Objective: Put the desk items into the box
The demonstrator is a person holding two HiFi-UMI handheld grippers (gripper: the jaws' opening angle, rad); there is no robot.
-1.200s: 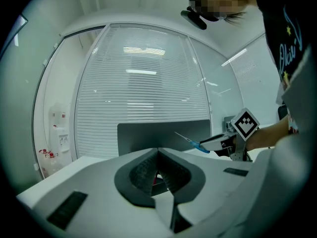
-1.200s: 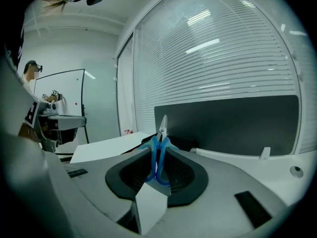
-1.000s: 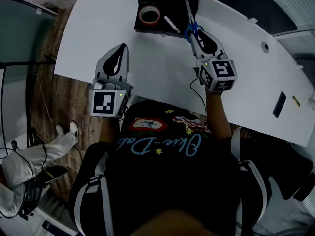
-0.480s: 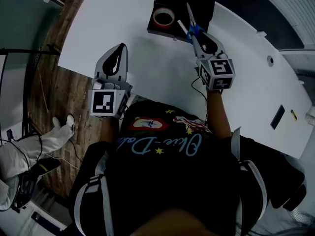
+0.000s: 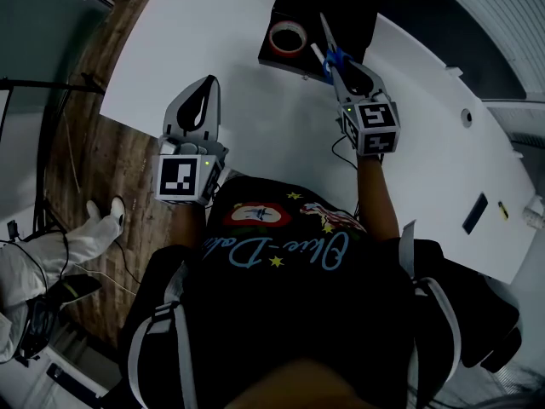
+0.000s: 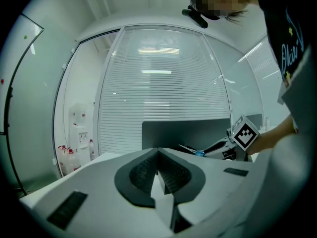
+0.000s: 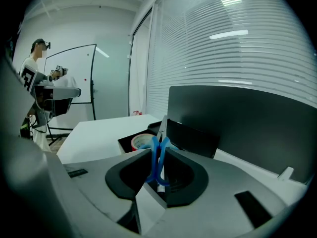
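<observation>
A black box (image 5: 351, 22) stands open at the far side of the white table (image 5: 213, 41); a red tape roll (image 5: 287, 37) and a white marker (image 5: 317, 54) lie in it. My right gripper (image 5: 341, 63) is shut on the blue handles of the scissors (image 5: 334, 55), whose blades point over the box. In the right gripper view the scissors (image 7: 158, 160) sit clamped between the right gripper's (image 7: 158, 155) jaws, with the tape roll (image 7: 141, 142) and the box (image 7: 198, 138) just beyond. My left gripper (image 5: 211, 83) hovers over bare table, shut and empty; in its own view the left gripper (image 6: 158, 152) holds nothing.
The box's raised lid (image 7: 247, 128) stands behind it. A small dark item (image 5: 475, 213) lies on the table at the far right. Wooden floor and a person in white (image 5: 51, 262) lie left of the table edge. Bottles (image 6: 69, 157) stand far left.
My right gripper has carried the scissors closer to the box, and their blades now reach over its front edge. The left gripper has shifted only a little.
</observation>
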